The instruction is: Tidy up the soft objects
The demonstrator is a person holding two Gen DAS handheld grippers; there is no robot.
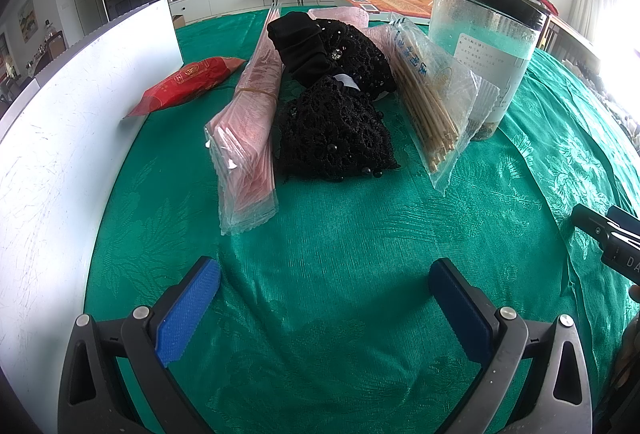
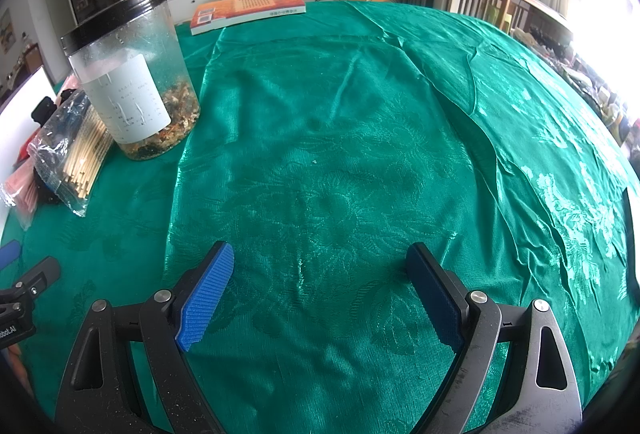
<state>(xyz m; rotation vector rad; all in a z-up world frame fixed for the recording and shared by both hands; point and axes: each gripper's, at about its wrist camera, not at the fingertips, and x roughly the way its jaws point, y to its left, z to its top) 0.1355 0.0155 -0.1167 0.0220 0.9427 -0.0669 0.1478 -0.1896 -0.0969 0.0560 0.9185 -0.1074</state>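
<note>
Lying ahead of left tongs (image 1: 324, 298): black lace bundle (image 1: 334, 131), apart; both tongs wide open, empty.

- The tablecloth (image 1: 328, 254) lies under everything.
- A board (image 1: 80, 105) stands upright along the left edge.
- A snack packet (image 1: 188, 83) lies just beside the board, to its right.
- Right of it, a bundle of sachets (image 1: 248, 137) runs from near to far.
- The near lace piece (image 1: 334, 131) touches the bundle's right side; a second lace piece (image 1: 360, 53) lies behind it, with a folded cloth (image 1: 300, 45) on its left.
- A bag of sticks (image 1: 432, 101) lies right of the lace, leaning on a jar (image 1: 484, 45).
- A book (image 2: 248, 9) lies behind the jar, at the far edge.
</note>
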